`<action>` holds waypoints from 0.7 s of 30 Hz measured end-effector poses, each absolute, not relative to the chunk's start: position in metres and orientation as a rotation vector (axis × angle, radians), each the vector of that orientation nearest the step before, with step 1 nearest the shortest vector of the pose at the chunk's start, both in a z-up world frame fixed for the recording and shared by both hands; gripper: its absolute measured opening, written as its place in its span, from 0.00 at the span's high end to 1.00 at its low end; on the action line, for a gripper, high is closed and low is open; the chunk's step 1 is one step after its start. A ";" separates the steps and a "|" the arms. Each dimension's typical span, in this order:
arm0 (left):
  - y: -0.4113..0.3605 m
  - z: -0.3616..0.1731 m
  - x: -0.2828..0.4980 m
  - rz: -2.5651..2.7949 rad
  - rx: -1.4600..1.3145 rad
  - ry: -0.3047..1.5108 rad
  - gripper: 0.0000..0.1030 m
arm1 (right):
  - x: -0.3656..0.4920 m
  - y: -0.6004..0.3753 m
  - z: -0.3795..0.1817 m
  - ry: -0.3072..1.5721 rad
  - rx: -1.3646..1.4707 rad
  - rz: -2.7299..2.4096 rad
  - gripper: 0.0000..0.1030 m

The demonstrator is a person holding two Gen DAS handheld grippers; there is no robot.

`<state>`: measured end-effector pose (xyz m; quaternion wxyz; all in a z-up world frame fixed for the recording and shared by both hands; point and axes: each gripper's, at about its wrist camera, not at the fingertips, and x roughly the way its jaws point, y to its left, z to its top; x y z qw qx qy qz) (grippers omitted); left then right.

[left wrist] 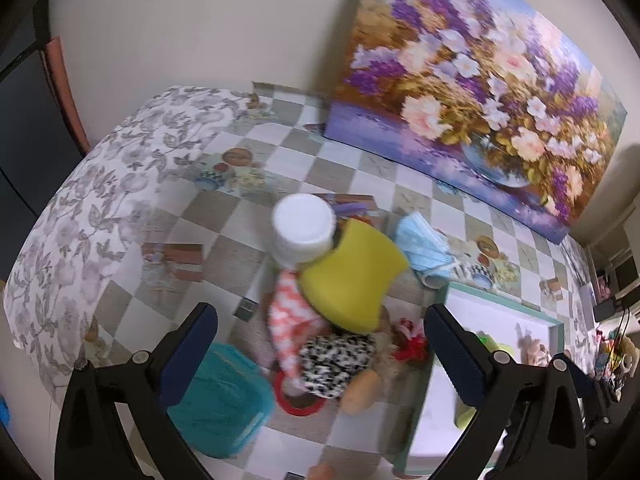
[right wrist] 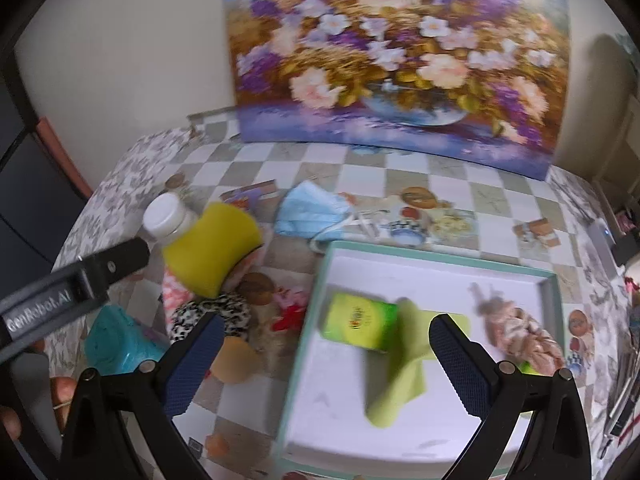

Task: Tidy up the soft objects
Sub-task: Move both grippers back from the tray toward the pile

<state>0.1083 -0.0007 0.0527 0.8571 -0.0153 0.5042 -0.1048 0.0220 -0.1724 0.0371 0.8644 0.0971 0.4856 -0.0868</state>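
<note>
Claws | left claw (left wrist: 320,344) is spread wide, nothing gripped, over the pile | right claw (right wrist: 326,360) is held open and empty over the tray (right wrist: 440,262) | green cloth (right wrist: 394,364) and small doll (right wrist: 520,332) are seen in tray | step judged: next pick | yellow sponge (left wrist: 352,276) lies on the desk pile; a closing grip is called for | blue mask (right wrist: 316,210) lies beyond.

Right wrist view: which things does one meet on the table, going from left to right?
Teal cloth → yellow sponge → blue face mask → green box in the tray → doll in the tray.
</note>
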 end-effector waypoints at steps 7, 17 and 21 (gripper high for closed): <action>0.031 0.047 0.122 -0.173 -0.049 1.105 0.00 | 0.038 -0.141 0.017 1.080 0.155 -0.125 0.00; 0.037 0.013 0.138 -0.196 -0.068 1.242 0.00 | 0.051 -0.124 -0.016 1.165 0.192 -0.051 0.00; 0.034 0.002 0.143 -0.201 -0.067 1.275 0.00 | 0.055 -0.120 -0.024 1.180 0.197 -0.021 0.00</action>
